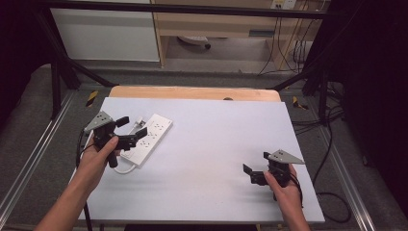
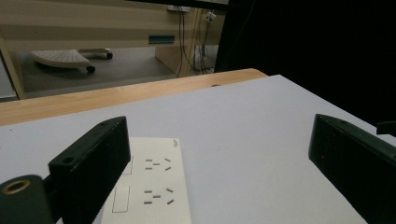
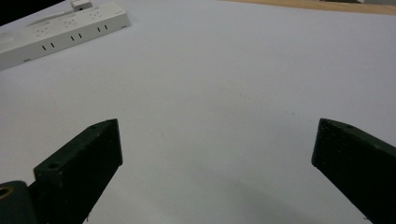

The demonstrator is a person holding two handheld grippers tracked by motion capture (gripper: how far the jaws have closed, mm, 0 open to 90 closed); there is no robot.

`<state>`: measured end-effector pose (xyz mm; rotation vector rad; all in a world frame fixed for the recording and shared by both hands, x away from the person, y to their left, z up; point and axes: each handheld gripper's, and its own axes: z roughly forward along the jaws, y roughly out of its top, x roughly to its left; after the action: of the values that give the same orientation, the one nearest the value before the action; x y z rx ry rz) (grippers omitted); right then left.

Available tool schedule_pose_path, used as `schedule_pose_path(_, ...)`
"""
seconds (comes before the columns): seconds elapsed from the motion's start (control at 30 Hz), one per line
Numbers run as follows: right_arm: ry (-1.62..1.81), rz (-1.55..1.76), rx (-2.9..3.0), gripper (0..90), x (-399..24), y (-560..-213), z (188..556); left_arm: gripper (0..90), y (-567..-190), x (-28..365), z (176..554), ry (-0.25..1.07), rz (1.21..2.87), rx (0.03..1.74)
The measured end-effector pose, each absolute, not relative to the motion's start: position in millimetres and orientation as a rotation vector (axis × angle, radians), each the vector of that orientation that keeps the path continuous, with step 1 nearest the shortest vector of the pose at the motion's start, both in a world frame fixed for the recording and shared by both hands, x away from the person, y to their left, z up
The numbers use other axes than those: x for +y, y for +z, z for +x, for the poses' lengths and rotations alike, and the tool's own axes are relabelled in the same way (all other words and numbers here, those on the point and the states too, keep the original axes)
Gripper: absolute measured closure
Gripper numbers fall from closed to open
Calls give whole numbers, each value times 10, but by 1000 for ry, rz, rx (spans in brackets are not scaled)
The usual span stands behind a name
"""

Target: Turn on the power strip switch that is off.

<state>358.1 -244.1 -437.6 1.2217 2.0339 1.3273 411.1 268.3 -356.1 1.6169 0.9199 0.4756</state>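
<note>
A white-topped desk [image 1: 207,144] with a bare wooden strip along its far edge spans the high view, set on grey floor between dark frame posts. On its left half lies a white power strip [image 1: 146,139], flat and angled, its sockets facing up, a white cord curling from its near end. The left hand-held gripper [image 1: 133,128], gripped in the person's left hand [image 1: 98,156], hovers at the strip's near-left side, jaws spread wide; in the left gripper view the strip [image 2: 154,186] sits just inside the left jaw, with open desk between the jaws. The right hand-held gripper [image 1: 256,166], held in the right hand [image 1: 284,185] near the desk's front right, is also spread wide over bare surface, well apart from the strip [image 3: 60,28].
</note>
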Motion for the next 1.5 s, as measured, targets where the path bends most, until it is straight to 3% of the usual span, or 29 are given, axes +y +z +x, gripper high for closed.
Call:
schedule_pose_path(0.53, 1324, 1225, 2034, 22, -2440, -4379, 3581, 55, -3667, 2898, 3880, 492, 1613, 931)
schedule_pose_path(1.07, 1323, 1232, 2022, 22, -2463, -4379, 3583, 61, -4062, 3287, 3558, 514, 1580, 1010)
schedule_pose_path(1.5, 1322, 1244, 2005, 22, -2516, -4367, 3570, 70, -4377, 3200, 3403, 514, 1662, 1016)
